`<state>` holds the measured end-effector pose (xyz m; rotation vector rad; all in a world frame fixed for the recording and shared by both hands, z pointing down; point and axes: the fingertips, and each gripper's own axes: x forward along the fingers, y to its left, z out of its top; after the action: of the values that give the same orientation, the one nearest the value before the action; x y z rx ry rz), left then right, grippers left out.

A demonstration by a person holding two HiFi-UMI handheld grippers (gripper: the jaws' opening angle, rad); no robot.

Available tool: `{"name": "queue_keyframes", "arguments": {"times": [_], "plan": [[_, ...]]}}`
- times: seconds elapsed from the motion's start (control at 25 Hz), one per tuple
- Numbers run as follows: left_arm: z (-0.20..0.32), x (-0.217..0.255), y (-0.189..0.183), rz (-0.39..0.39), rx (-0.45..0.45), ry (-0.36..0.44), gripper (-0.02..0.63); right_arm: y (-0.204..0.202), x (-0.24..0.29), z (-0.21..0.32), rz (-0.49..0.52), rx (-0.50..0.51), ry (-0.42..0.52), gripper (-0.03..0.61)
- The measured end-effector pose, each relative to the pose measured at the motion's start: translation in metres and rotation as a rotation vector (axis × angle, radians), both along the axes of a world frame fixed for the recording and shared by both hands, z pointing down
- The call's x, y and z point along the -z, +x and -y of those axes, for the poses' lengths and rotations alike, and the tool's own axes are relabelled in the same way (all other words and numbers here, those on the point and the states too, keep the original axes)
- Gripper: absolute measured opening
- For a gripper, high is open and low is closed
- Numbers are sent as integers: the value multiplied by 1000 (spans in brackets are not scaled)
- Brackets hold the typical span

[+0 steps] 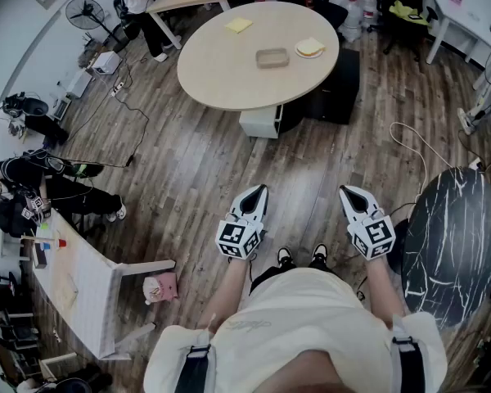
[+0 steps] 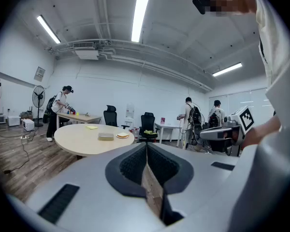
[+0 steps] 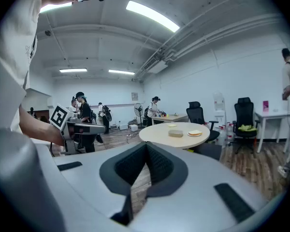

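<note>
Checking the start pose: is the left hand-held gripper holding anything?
No: the left hand-held gripper has its jaws shut together with nothing between them, above the wooden floor.

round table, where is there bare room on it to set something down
The round table is bare across its whole near half, and on the left this side of the yellow pad. It is crowded only at the far right, where the grey tray and the plate sit close together.
</note>
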<state>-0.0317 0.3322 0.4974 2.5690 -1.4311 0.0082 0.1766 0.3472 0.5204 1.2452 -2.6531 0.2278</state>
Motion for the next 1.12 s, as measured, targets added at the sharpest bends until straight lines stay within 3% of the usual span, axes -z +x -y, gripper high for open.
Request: {"name": "queue_keyframes", "arguments": {"times": [0.48,1.12], "plan": [[-2,5,-4,16,-22,32,23,-2,8,2,43,-30,30,5],[4,-5,-34,-23,-71,29,23,-30,0,-6,-14,-70,6,5]]}}
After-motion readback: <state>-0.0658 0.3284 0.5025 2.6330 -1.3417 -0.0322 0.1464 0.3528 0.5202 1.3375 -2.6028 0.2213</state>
